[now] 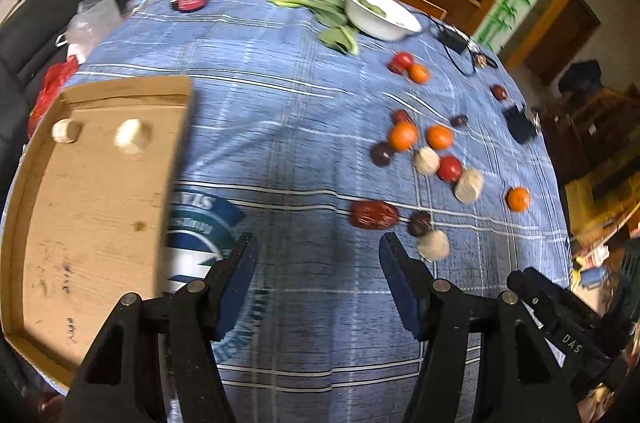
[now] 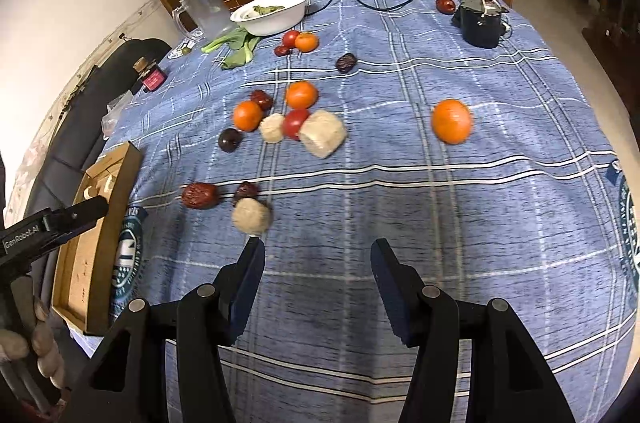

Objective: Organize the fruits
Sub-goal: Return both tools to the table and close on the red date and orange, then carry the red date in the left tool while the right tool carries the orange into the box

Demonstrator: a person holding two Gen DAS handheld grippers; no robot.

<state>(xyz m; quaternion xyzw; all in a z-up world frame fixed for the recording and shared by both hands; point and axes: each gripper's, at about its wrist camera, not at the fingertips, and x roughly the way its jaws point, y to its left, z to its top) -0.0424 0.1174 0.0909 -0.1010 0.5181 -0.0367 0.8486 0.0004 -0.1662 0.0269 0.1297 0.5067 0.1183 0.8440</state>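
both tongs released, nothing between them: left tongs [image 1: 316, 243], right tongs [image 2: 318, 247]. fruits scattered on tabletop [image 2: 440, 223]; cardboard tray [image 1: 80, 203] at left (two pale pieces inside). centre over pale round fruit [image 2: 251, 217] before closing.

"GenRobot.AI" on left gripper [image 2: 52, 223]

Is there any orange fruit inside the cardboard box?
No, the cardboard box holds only two pale beige pieces; the orange fruits lie out on the blue tablecloth.
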